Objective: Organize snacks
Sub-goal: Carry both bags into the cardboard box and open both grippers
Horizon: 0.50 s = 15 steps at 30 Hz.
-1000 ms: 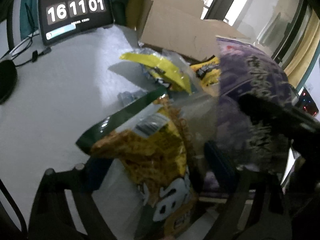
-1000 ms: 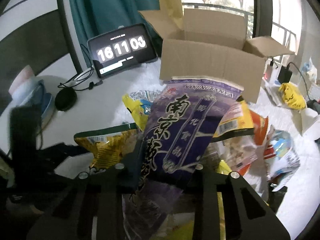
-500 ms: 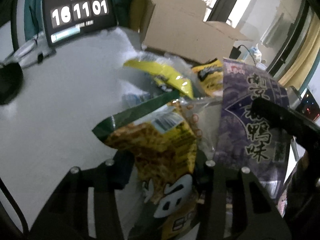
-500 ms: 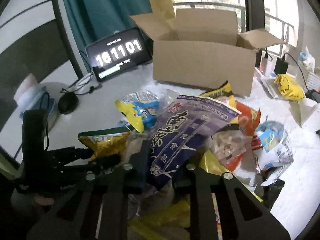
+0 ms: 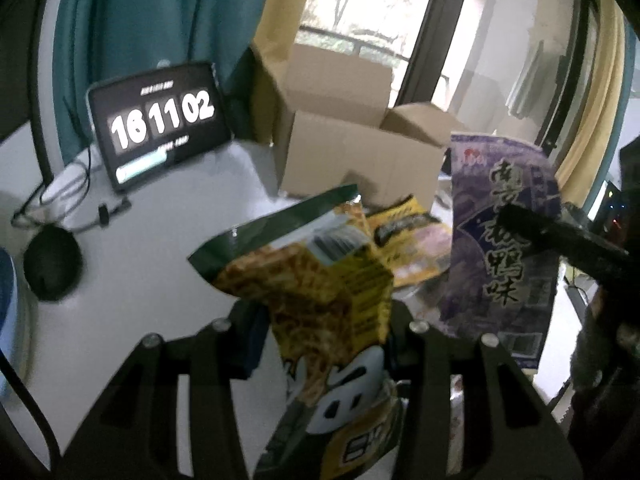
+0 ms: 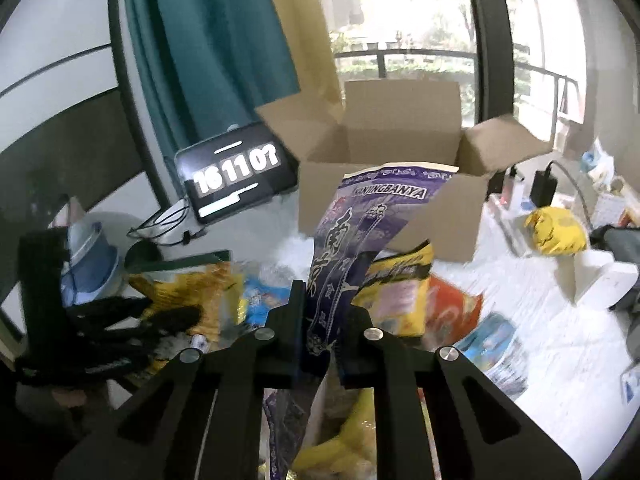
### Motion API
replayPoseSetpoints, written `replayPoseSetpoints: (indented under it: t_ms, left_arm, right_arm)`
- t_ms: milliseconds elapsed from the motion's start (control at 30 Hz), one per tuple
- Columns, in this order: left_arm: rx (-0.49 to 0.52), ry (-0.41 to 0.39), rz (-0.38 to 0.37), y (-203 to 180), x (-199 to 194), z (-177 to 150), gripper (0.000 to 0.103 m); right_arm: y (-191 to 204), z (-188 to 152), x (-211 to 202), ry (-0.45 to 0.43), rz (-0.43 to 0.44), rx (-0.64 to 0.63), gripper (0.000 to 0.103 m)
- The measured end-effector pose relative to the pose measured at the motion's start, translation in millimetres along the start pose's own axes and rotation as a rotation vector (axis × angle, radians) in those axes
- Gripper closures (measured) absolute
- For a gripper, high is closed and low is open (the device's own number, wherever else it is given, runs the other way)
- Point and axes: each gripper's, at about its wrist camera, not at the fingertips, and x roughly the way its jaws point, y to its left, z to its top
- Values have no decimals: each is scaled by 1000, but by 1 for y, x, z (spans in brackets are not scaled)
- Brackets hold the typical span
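While crinkled, the purple foil bag stands upright.

Left hand-held gripper: matt black plastic fingers, small shiny metal screw heads. Yellow-green snack bag between them is glossy printed plastic film, crinkled, catching light along its dark green top seal. Right hand-held gripper, same matt black plastic and bright screws, its jaws closing on the purple snack bag: glossy film, creased lengthwise. Cardboard box: plain brown corrugated paperboard, matt, unprinted. Tabletop: smooth white, slight sheen. Tablet clock: glossy glass screen, dark frame (material unclear). Curtain: teal woven cloth, matt, soft folds. Loose packets on the tabletop: shiny plastic wrappers.
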Motion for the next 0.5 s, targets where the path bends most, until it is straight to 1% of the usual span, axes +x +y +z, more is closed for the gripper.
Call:
replayPoseSetpoints:
  t_ms: [200,300,400,500]
  left_arm:
    - [45,-46,-5,-6,1,24,57]
    - [61,-66,-12,-8,6,36,57]
    - [76,-88,-12,-11,10,48,57]
    - [89,-115,-15,-12,17,67,57]
  right_arm:
    - [-21,18,-3,-30,8,38,90]
    - [-27,28,-3,-52,-9,33,90]
    - [-33,38,-2,-67,-4,31,90]
    - [-39,49,1,-82,-15,21,90]
